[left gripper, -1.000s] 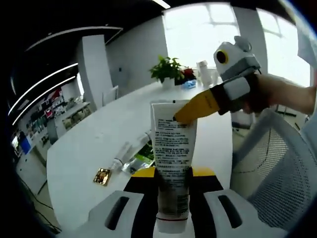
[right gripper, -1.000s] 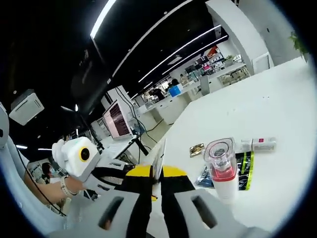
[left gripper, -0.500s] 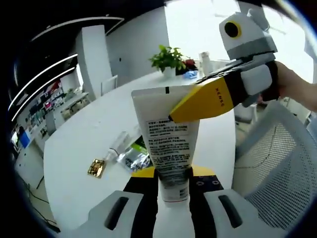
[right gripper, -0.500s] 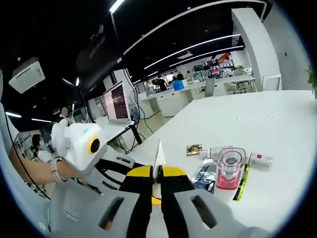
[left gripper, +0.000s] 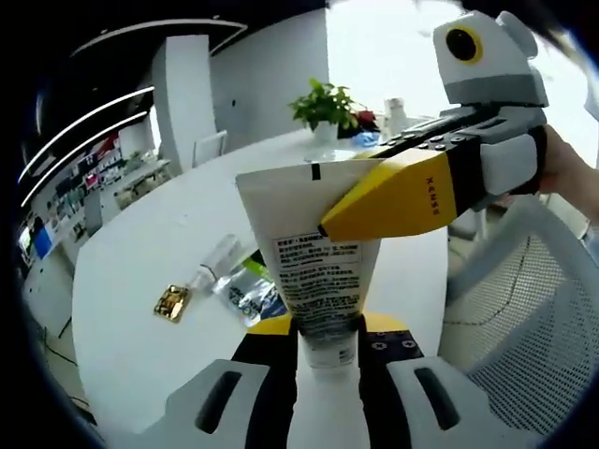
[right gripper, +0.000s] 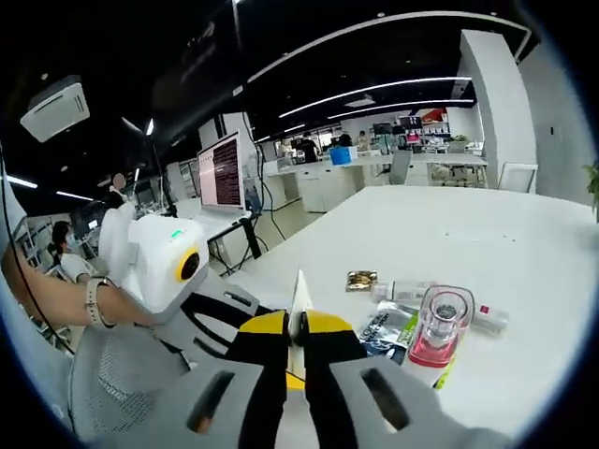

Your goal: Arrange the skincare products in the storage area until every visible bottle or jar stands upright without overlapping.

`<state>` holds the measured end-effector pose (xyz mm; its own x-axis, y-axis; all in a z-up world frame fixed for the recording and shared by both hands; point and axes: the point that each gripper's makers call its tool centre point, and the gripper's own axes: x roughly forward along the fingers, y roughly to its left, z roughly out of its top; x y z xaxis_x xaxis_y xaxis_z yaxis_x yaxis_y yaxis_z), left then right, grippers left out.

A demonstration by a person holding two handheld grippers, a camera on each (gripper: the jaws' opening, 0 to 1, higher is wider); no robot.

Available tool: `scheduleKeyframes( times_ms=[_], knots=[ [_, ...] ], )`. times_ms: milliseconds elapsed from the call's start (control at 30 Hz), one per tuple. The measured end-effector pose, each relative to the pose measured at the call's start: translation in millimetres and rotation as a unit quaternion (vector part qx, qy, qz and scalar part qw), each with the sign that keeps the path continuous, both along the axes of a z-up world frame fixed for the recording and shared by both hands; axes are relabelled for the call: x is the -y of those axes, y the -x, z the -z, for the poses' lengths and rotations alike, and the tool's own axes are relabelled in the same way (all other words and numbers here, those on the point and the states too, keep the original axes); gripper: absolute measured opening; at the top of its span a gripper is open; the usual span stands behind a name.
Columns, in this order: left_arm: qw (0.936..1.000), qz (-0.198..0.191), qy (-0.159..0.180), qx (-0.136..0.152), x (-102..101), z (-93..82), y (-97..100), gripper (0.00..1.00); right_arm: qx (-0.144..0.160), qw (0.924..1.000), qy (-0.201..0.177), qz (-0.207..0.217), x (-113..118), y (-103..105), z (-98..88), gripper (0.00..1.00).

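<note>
- The left gripper is clamped on the lower cap end of a white printed tube, holding it upright above the white table.
- The right gripper pinches the tube's flat crimped end, seen edge-on between its closed jaws.
- On the table stands a pink-capped bottle, beside sachets.

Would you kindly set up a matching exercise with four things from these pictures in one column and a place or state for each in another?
Things:
1. white tube
2. gold sachet
3. potted plant
4. pink-topped bottle

Places or states:
A. lying flat on the table
B. at the far end of the table
C. clamped by both grippers
D. standing upright

Pairs: 1-C, 2-A, 3-B, 4-D
</note>
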<state>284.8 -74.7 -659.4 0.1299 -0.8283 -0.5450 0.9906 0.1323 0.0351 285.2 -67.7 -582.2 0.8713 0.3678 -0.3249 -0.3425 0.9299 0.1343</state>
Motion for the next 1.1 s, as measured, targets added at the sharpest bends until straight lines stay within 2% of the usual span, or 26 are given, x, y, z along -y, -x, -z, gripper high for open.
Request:
scheduleKeyframes(
  times_ms=[133, 233, 333, 433, 500, 600, 700, 800, 867, 967, 1100],
  knots=[
    [1.0, -0.005, 0.008, -0.003, -4.5, 1.8, -1.5, 0.23, 0.005, 0.9999, 0.006, -0.011, -6.8, -1.1, 0.0, 0.06],
    [0.9997, 0.0, 0.006, 0.022, -7.7, 3.0, -3.0, 0.26, 0.01, 0.9995, 0.025, -0.015, -8.2, -1.9, 0.0, 0.06],
    [0.9998, -0.002, -0.002, 0.021, -9.3, 5.6, -2.0, 0.26, 0.01, 0.9993, 0.029, -0.021, -8.9, -1.1, -0.5, 0.08],
    [0.9994, -0.008, -0.013, 0.031, -12.6, 10.6, -3.5, 0.27, -0.002, 0.9992, 0.03, -0.026, -8.6, 0.8, 4.4, 0.24],
    [0.9995, -0.013, -0.014, 0.025, -15.1, 10.6, -4.4, 0.28, -0.002, 0.9989, 0.039, -0.027, -5.9, 3.6, 6.2, 0.22],
    [0.9992, -0.026, -0.01, 0.026, -21.7, 6.1, -7.5, 0.28, -0.011, 0.9991, 0.024, -0.032, -3.5, 9.9, 7.9, 0.24],
    [0.999, -0.039, -0.008, 0.021, -28.9, 1.3, -7.9, 0.27, -0.025, 0.9983, 0.039, -0.035, 0.8, 16.1, 17.8, 0.22],
    [0.999, -0.041, -0.005, 0.016, -32.5, -5.6, -0.2, 0.26, -0.037, 0.9981, 0.035, -0.034, 4.2, 19.4, 26.8, 0.21],
    [0.9987, -0.044, 0.002, 0.025, -32.0, -11.5, 2.9, 0.28, -0.045, 0.9978, 0.035, -0.034, 5.4, 21.1, 31.4, 0.2],
    [0.9991, -0.036, 0.007, 0.022, -28.4, -17.5, 11.0, 0.25, -0.056, 0.9973, 0.032, -0.035, 6.5, 22.5, 37.9, 0.18],
    [0.9991, -0.027, 0.014, 0.03, -19.3, -24.2, 17.5, 0.26, -0.061, 0.9967, 0.03, -0.044, 1.7, 22.2, 38.8, 0.18]
  ],
)
